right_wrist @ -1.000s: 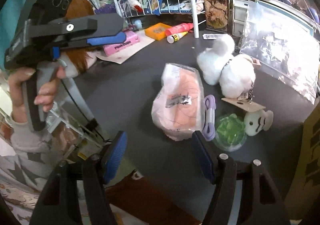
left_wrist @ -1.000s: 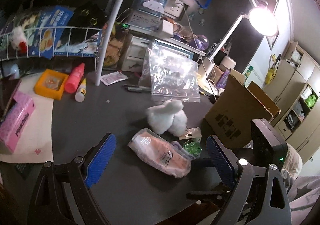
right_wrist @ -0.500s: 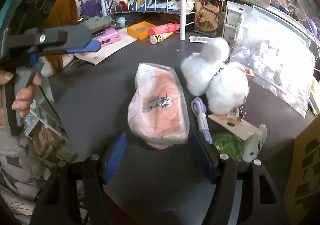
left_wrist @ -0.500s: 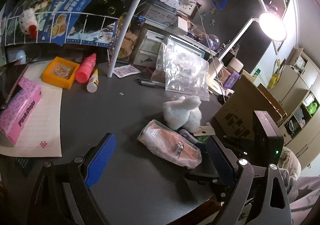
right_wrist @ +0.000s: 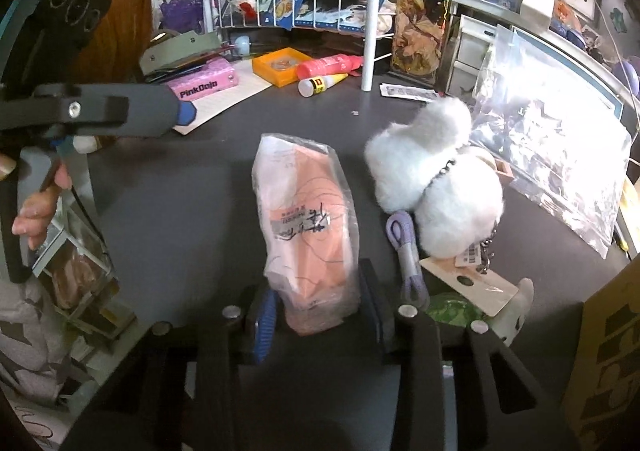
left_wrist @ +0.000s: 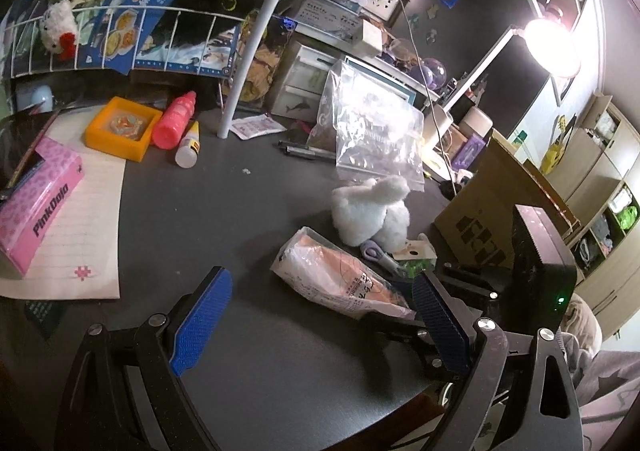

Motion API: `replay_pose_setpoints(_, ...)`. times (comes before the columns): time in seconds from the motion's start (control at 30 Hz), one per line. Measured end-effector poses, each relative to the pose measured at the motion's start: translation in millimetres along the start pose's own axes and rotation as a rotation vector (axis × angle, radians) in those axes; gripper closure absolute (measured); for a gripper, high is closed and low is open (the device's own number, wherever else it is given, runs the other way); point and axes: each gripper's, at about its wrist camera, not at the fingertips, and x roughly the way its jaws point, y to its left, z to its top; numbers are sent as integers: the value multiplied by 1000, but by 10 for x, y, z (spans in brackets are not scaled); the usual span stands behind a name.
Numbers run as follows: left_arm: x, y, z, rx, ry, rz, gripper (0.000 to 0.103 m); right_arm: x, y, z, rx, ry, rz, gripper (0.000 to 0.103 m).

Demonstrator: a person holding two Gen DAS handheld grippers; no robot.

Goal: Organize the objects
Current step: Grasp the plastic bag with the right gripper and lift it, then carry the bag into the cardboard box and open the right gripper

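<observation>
pinching the pink packet (right_wrist: 308, 227), right gripper (right_wrist: 320, 315) jaws closed on it; left gripper (left_wrist: 320, 323) jaws wide, empty.

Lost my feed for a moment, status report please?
Right tongs shut on the peach packet. Left tongs open, empty. White plush and purple cord beside packet, untouched.
</observation>
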Motion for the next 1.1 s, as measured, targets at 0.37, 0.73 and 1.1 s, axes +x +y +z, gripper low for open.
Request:
replay_pose_setpoints(0.37,-28,-237,-44,16,-4,-43,13,-309,115,-11,-27,-68,50,73)
replay_pose_setpoints(0.73,-326,-721,138,72,-109,-68,39,-948,169,94,-121,-197,73,74)
replay_pose_setpoints(1.1,-369,-1475,481,185,-169,-58,53,-1624,-81,115,-157,-336,8,77)
